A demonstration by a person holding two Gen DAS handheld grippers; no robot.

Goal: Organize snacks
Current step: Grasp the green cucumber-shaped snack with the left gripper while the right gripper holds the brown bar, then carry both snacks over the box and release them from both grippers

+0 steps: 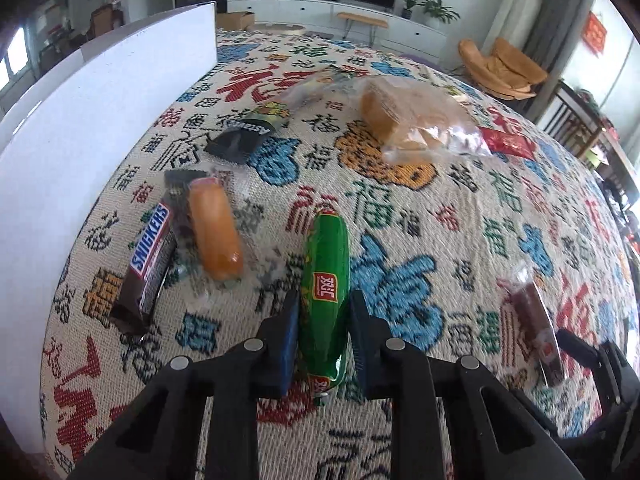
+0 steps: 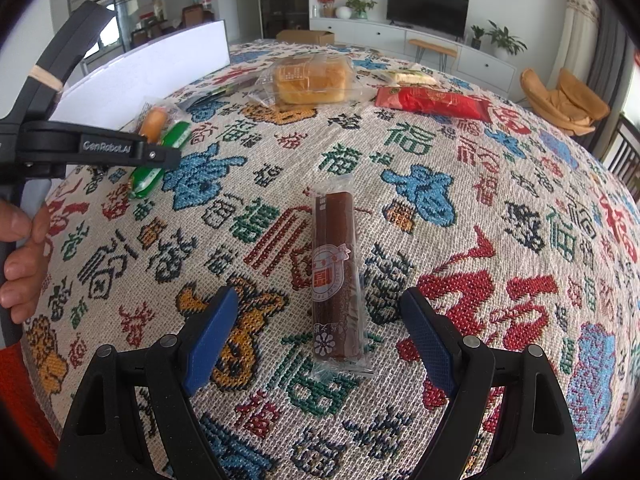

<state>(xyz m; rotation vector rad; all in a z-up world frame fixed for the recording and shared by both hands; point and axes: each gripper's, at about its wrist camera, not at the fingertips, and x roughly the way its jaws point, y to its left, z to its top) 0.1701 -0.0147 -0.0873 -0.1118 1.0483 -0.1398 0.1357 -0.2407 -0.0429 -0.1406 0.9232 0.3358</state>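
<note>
My left gripper (image 1: 324, 306) is shut on a green sausage snack (image 1: 325, 276), which lies on the patterned tablecloth (image 1: 460, 240). That green snack (image 2: 160, 156) also shows in the right wrist view under the left gripper's body (image 2: 100, 148). My right gripper (image 2: 320, 320) is open, its jaws on either side of a brown bar in clear wrap (image 2: 335, 276) that lies on the cloth. The brown bar (image 1: 536, 328) also shows at the right of the left wrist view.
A white box (image 1: 80, 128) stands at the left. Beside it lie a Snickers bar (image 1: 148, 264), an orange cake roll (image 1: 214, 228) and a black packet (image 1: 240, 140). Farther back lie a bagged sponge cake (image 2: 310, 80), a red packet (image 2: 432, 104) and a pale packet (image 2: 412, 77).
</note>
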